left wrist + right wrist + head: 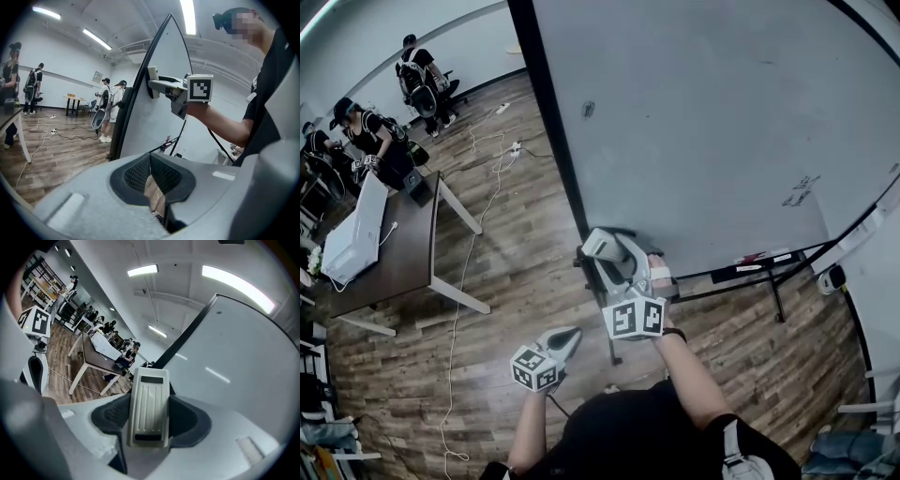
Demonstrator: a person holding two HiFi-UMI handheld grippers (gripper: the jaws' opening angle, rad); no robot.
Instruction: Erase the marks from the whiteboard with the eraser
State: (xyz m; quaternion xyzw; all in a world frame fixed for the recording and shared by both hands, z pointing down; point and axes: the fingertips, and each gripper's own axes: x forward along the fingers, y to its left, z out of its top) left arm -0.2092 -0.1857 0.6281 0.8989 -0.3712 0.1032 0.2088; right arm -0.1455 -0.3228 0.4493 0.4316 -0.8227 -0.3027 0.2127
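While we look down in the head view, our right gripper (614,262) brings the eraser (598,244) to the whiteboard (703,122) at its lower left corner, well apart from the marks (800,190); our left gripper (565,339) hangs lower. Left gripper view: jaws pressed together, nothing between. Right gripper view: jaws clamped on the pale ribbed eraser.

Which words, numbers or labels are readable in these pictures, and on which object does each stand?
No text is readable.
Marks on the whiteboard: too small to read.
Wall sign: too blurred to read.
Marker cube: square pattern only, no letters.
Eraser: no print visible.
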